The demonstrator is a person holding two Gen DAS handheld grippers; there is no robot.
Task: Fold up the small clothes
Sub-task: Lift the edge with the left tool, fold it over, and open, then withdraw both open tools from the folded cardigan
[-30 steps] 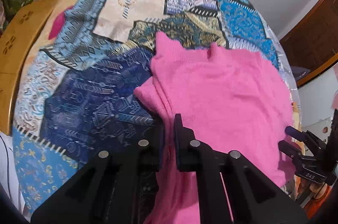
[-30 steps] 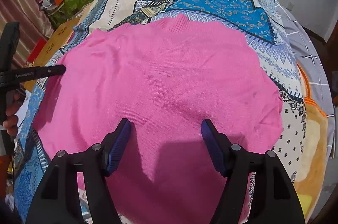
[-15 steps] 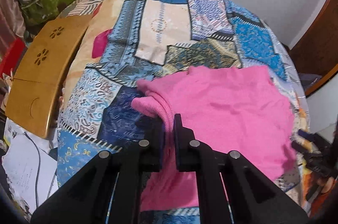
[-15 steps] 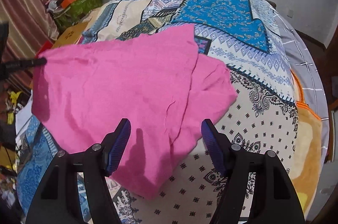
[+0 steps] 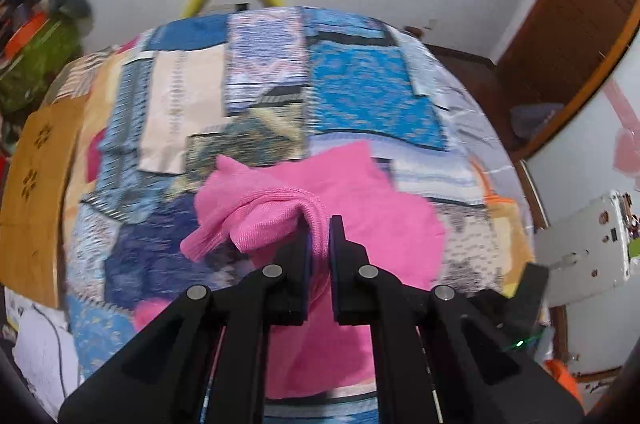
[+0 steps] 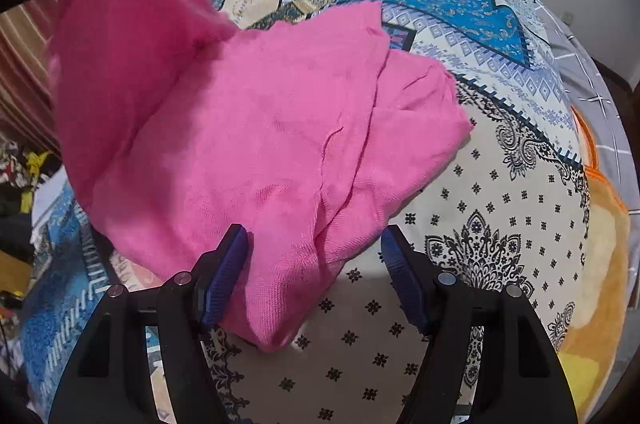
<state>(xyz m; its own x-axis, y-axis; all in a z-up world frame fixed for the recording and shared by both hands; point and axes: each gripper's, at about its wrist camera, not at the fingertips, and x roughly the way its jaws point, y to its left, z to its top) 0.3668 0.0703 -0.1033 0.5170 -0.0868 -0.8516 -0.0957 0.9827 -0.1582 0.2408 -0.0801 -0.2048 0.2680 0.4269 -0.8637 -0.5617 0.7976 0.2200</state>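
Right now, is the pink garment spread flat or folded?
Partly folded. The left gripper, shut on the pink garment, holds one edge raised, and one layer overlaps another on the patchwork bedspread.

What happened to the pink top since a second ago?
The left tool, shut on the pink top, lifted its edge off the quilt and carried it over toward the other side, so the top is partly doubled over. The right tool stayed open above the top's near edge.

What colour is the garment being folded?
Solid bright pink knit garment, no pattern; it shows best in the right wrist view.
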